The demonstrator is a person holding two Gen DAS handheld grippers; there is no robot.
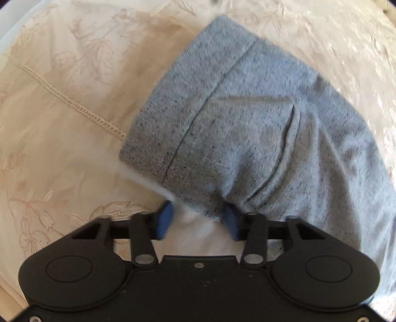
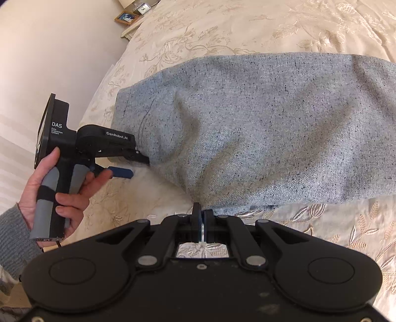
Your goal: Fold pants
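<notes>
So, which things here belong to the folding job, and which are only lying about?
Belonging to the job:
- grey pants, lying on the bedspread
- left gripper, open at the waistband
- right gripper, shut at the fabric edge

Only lying about:
- picture frame
- small clock

The pants (image 2: pixel 259 128) are being spread across the bedspread (image 2: pixel 247 27), running from left to right in the right wrist view. The left gripper (image 2: pixel 138 163) is being kept at their left end, the right gripper (image 2: pixel 202 215) at their near edge. A picture frame (image 2: pixel 126 17) and a clock (image 2: pixel 143 9) are being seen beyond the bed's far left corner.
</notes>
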